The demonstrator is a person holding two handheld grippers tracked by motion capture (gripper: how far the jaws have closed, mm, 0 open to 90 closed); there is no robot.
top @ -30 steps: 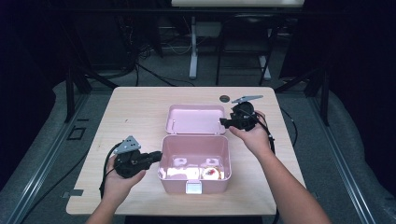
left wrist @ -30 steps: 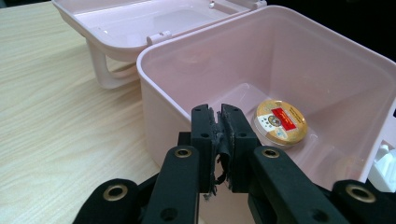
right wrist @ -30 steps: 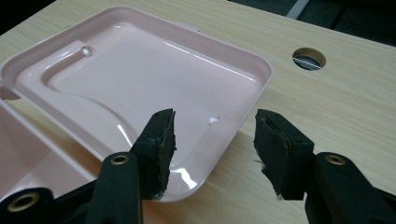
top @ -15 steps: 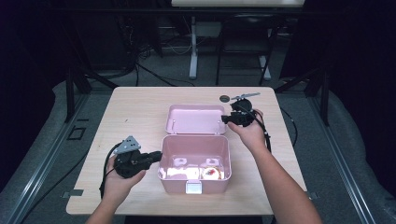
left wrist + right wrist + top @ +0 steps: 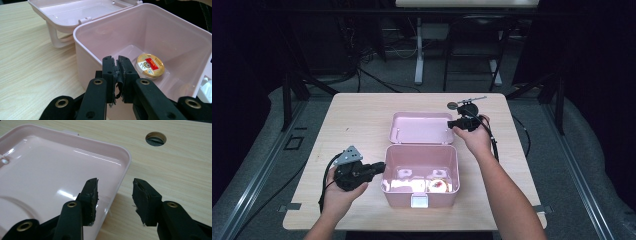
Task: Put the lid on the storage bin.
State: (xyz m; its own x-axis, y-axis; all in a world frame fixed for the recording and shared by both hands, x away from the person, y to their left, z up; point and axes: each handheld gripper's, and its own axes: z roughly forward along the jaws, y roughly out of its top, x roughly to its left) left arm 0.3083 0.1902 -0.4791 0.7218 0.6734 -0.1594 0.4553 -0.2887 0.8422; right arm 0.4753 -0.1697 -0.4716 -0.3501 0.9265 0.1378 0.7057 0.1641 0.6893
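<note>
An open pink box [image 5: 442, 199] stands at the table's front middle, its lid [image 5: 419, 127] laid back flat behind it. Inside lie a round gold tin with a red label [image 5: 150, 65] and white items [image 5: 408, 184]. My left gripper [image 5: 381, 167] is shut at the box's left wall [image 5: 86, 62], and nothing shows between its jaws [image 5: 117, 72]. My right gripper [image 5: 450, 123] is open at the lid's right edge. In the right gripper view it [image 5: 115, 182] straddles the lid's rim [image 5: 122, 167], one jaw over the lid's inside and the other over bare wood.
A round hole [image 5: 155, 138] is cut in the light wood table [image 5: 362, 115] just beyond the lid's right corner. A white latch [image 5: 418, 200] sits on the box's front wall. Dark floor, cables and stands surround the table.
My right gripper has shifted a little left onto the lid's right edge, and the hand has rolled so its grey plate lies flatter. The left gripper and the box have not moved.
</note>
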